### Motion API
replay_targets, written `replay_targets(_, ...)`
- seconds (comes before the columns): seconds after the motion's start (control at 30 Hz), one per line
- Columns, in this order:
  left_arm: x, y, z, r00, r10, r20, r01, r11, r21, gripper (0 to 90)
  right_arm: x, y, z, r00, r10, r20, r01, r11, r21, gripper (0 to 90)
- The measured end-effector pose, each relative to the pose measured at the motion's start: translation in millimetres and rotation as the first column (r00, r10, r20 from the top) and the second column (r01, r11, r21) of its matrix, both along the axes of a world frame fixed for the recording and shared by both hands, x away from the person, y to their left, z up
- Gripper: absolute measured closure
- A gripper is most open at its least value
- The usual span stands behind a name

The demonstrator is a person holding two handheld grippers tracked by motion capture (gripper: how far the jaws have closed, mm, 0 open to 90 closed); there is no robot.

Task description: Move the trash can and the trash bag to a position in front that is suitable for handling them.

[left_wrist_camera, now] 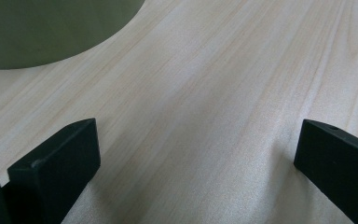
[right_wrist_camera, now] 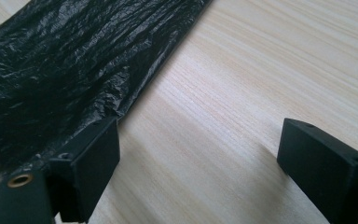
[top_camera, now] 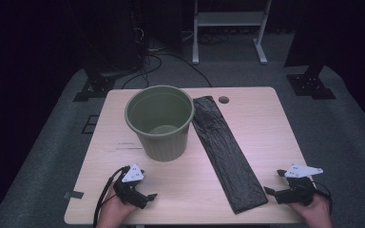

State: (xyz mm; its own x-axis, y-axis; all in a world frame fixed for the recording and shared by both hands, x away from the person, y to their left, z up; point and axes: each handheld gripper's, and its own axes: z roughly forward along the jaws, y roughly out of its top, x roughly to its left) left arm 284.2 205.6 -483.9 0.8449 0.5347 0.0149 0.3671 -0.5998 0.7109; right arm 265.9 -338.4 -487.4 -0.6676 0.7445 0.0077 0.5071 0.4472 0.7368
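High view: I see the whole counter (top_camera: 266, 123), with the green bin (top_camera: 160, 121) upright and the folded black bag (top_camera: 228, 152) lying flat just to its right.
Left gripper view: my left gripper (left_wrist_camera: 196, 154) over bare wood, the bin's base nearby.
Right gripper view: the bag's crinkled edge beside one finger of my right gripper (right_wrist_camera: 198, 161).
Writing: none I can read.
Fingers: both pairs wide apart, holding nothing.

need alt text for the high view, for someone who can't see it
A green bin stands upright on a light wooden table, with a folded black plastic bag lying flat just to its right. At the near edge, a person's hands hold the left gripper and right gripper, both with jaws open, resting on the table and holding nothing.
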Motion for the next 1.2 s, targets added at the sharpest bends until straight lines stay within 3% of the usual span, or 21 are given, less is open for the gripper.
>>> replay_targets(0.4, -0.2, -0.1, 0.0, 1.0000, 0.001, 0.000, -0.001, 1.0000, 0.000, 0.0, 3.6, 7.0, 13.1, 0.9998, -0.018, 0.011, 0.017, 0.999, 0.049, 13.4)
replay_targets(0.57, -0.4, -0.2, 0.0, 1.0000, 0.002, 0.000, -0.002, 1.0000, 0.000, 0.0, 6.8, 14.6, 18.6, 0.9997, -0.005, 0.023, 0.004, 0.999, 0.049, 20.7)
replay_targets(0.63, -0.5, -0.3, 0.0, 1.0000, 0.003, 0.000, -0.003, 1.0000, 0.000, 0.0, 9.0, 16.1, 19.3, 0.9998, 0.009, 0.020, -0.011, 0.997, 0.076, 23.9)
replay_targets(0.87, -0.5, -0.3, 0.0, 1.0000, 0.003, 0.000, -0.003, 1.0000, 0.000, 0.0, 16.0, 28.1, 23.3, 0.9992, 0.028, 0.027, -0.030, 0.997, 0.069, 37.2)
replay_targets(1.03, -0.5, -0.3, -0.1, 1.0000, 0.003, 0.001, -0.003, 1.0000, 0.000, 0.0, 20.4, 41.5, 25.1, 0.9992, 0.029, 0.026, -0.029, 0.999, 0.014, 43.2)
replay_targets(1.2, -0.7, -0.4, 0.0, 1.0000, 0.002, 0.000, -0.002, 1.0000, 0.000, 0.0, 28.0, 56.5, 21.6, 0.9993, 0.038, 0.002, -0.038, 0.999, -0.007, 46.9)
